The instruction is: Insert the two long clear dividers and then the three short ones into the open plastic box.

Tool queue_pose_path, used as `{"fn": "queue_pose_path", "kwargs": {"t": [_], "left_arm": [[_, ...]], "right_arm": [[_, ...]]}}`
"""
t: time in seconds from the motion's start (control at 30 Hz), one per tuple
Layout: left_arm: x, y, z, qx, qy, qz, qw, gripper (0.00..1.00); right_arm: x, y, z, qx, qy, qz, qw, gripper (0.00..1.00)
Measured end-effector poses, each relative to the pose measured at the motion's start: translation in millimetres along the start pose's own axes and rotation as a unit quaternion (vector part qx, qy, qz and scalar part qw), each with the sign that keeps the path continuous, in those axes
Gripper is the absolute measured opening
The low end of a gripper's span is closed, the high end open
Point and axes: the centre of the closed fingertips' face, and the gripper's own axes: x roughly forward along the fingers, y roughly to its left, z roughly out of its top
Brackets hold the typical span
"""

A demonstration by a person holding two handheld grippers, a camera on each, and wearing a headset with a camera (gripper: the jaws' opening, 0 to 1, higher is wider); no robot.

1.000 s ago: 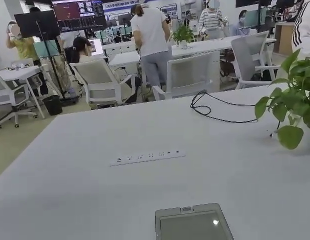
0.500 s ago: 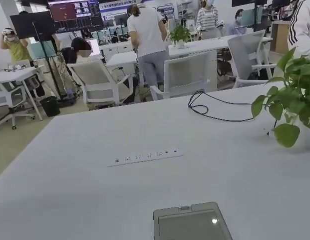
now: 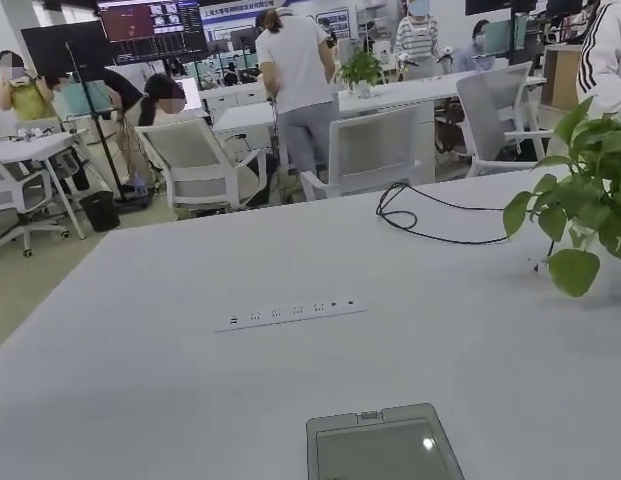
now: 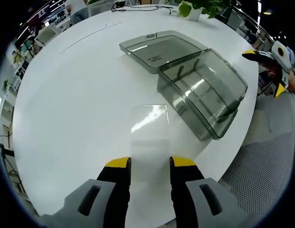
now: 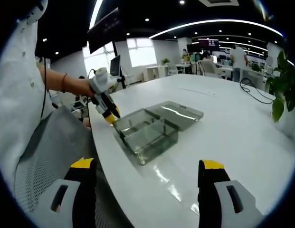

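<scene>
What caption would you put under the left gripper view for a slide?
Left claw holding a clear divider just short of the open plastic box on a white table.

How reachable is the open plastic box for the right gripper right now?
Probably yes: the right gripper, jaws wide apart, faces the open plastic box across the table. The left gripper sits beside it, seemingly off that line.

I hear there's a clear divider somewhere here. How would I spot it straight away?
Start at the big white table and find the smoky see-through box with its lid laid open near the edge. Beside the box, between the left gripper's yellow-tipped jaws, is the divider: a flat, colourless, glossy rectangle, unlike the tinted, deep box.
</scene>
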Motion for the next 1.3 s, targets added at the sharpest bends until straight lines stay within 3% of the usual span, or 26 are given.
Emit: {"fn": "queue_pose_path", "kwargs": {"t": [0.4,0.77,1.07,1.3], "left_arm": [[-3.4,1.3,-2.0,-0.015,-0.015,-0.009,0.9997,0.3],[-15.3,2.2,-0.8,-0.053,-0.054,-0.023,0.9969,0.3],[-34.1,-0.7,6.3,-0.09,-0.103,-0.041,0.9898,0.3],[-48.4,-6.5,17.4,-0.12,-0.149,-0.065,0.9794,0.3]], "right_arm": [[1.5,1.9,1.9,0.001,0.007,-0.001,1.0,0.89],[2.9,8.9,12.8,-0.002,0.011,-0.001,0.9999,0.88],[3.1,11.3,36.2,0.005,0.001,-0.002,1.0,0.85],[5.4,17.2,61.2,0.018,-0.011,-0.004,0.9998,0.79]]}}
